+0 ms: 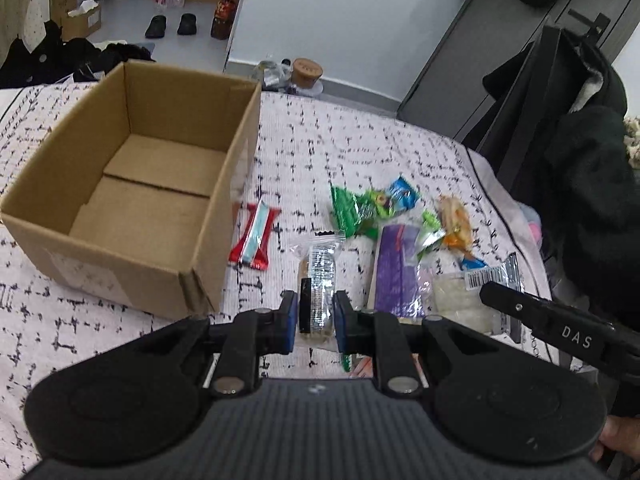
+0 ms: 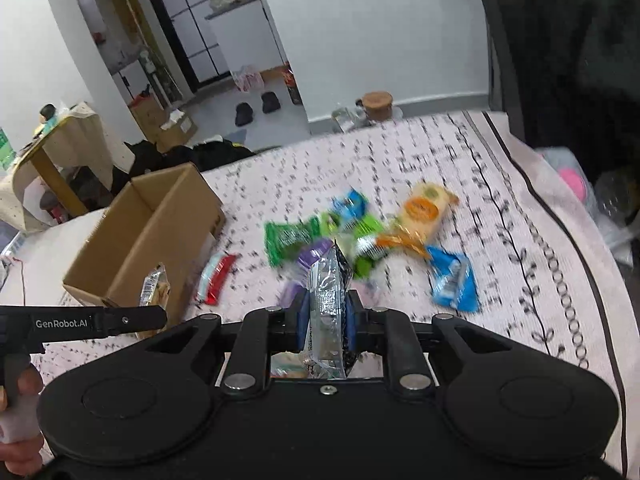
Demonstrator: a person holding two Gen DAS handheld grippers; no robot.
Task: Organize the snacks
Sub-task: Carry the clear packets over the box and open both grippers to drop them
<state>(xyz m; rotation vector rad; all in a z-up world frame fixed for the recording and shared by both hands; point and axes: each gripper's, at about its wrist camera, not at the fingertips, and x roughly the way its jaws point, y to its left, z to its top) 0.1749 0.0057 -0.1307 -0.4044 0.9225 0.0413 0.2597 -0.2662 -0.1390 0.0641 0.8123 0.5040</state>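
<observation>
Both grippers carry a snack above the patterned bed [image 1: 400, 148]. The left gripper [image 1: 315, 318] has its jaws closed on a clear-wrapped biscuit pack [image 1: 318, 280], gripped across its narrow width near the lower end, with the rest sticking out forward. The right gripper [image 2: 326, 322] has its jaws clamped on a silver packet [image 2: 326, 292], held upright by its middle with the crimped top standing free. The open box [image 1: 132, 184] sits to the left on the bed and looks empty inside. The other snacks lie loose to its right: a red bar [image 1: 256, 238] just beside the box, green packets [image 1: 352, 212], a purple packet [image 1: 396, 272], an orange one [image 1: 454, 220] and a blue one [image 2: 454, 280]. These wrappers look light, thin and slick, so they will probably crumple and slide rather than resist; the biscuits may crack under hard pressure. A hold across the filled body seems safer than one on a flimsy sealed edge.
</observation>
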